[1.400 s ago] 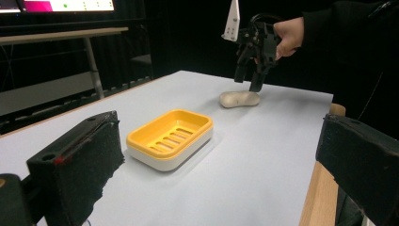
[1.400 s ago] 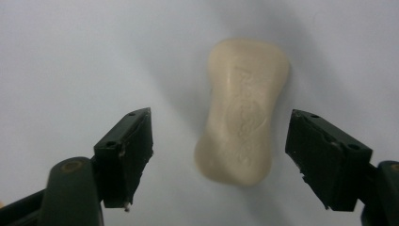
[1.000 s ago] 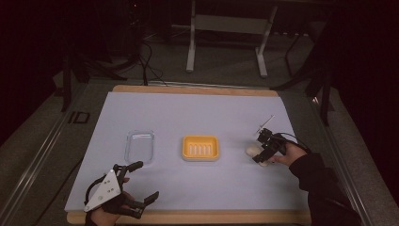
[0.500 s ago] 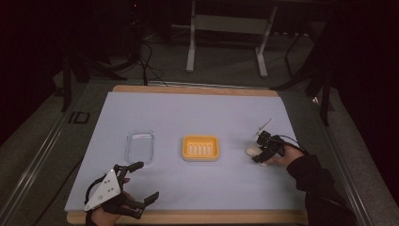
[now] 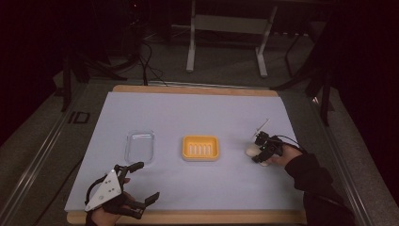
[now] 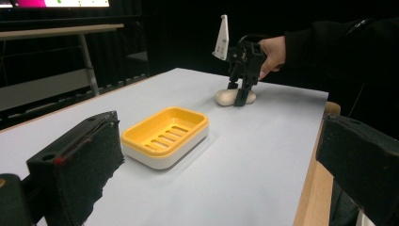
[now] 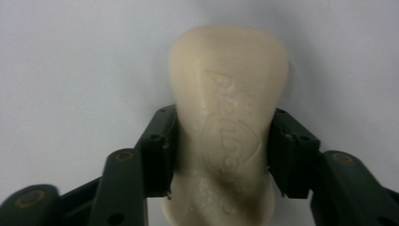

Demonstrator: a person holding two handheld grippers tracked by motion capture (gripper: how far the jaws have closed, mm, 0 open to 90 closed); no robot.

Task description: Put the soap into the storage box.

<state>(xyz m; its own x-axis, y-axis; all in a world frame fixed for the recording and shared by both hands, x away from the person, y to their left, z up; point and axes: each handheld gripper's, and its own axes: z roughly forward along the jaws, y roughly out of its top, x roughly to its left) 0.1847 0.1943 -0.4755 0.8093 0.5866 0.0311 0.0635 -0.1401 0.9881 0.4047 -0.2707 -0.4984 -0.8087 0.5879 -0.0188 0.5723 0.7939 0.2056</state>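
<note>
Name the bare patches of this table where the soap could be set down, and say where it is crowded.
Bare: the far half of the mat, beyond the clear lid and yellow soap dish; also the gap between dish and soap. Crowded: the near left corner by the left gripper, and around the right gripper, its jaws against the soap.

Black sleeve, seemingly black jaws

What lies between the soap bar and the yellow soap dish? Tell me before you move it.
Nothing visible. The right gripper has its jaws against both sides of the soap bar, and only bare mat lies between it and the yellow soap dish.
</note>
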